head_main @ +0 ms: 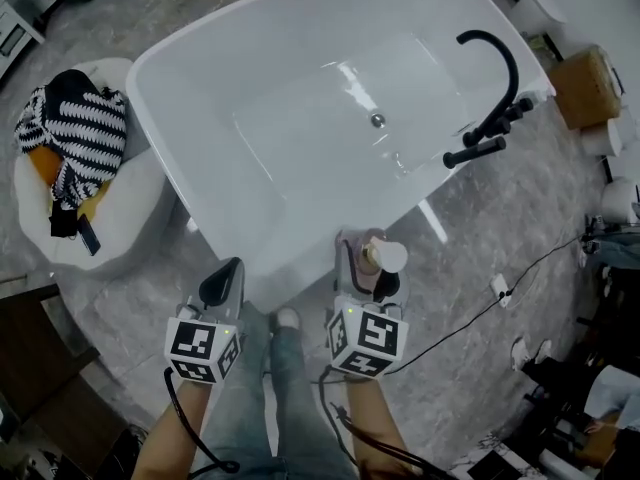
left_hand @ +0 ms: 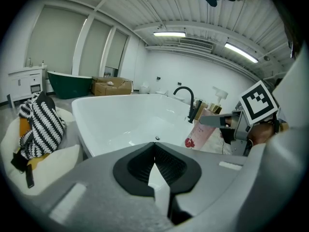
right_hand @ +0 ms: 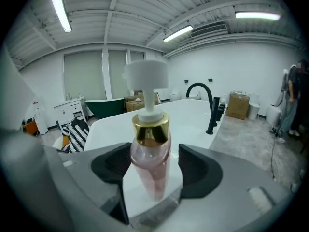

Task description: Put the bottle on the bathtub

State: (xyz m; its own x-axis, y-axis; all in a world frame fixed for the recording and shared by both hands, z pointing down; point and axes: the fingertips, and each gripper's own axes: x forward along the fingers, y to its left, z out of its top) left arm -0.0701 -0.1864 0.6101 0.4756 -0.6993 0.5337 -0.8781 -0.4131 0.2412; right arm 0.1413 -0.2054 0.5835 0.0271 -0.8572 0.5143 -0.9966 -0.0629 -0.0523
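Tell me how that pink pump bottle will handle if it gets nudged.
The bottle is tall and narrow under a big pump head, so it probably tips easily. Its smooth plastic may be slippery to grip. The bathtub rim looks glossy, so the bottle might slide.

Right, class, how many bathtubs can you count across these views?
2. The white bathtub fills the foreground; a dark green bathtub stands far back by the windows. More may be hidden.
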